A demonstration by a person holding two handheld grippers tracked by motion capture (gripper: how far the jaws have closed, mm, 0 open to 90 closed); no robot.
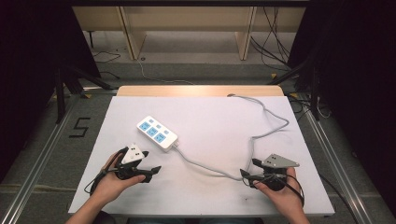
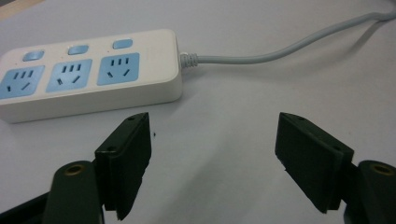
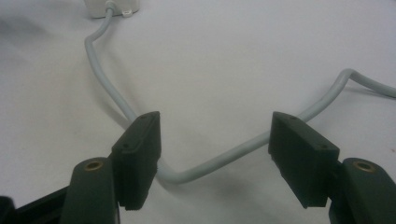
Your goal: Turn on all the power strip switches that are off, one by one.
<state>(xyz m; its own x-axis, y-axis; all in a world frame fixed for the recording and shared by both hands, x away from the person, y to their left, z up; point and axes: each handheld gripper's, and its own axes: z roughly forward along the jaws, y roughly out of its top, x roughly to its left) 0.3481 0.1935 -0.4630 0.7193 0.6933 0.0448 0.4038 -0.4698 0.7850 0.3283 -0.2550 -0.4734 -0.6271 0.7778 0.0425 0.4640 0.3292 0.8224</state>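
I am holding my left gripper [image 1: 148,162] low over the white table [image 1: 215,140], its jaws spread wide and gripping nothing, pointing at the power strip [image 1: 157,133], which is lying flat just beyond the tips at the table's left-centre, sockets facing up. Its grey cable [image 1: 205,167] is running from the strip's near end across the table toward my right gripper [image 1: 249,171]. That gripper's jaws are also standing wide open, straddling a bend of the cable [image 3: 201,170] without closing on it; the cable is lying slack on the table between them.
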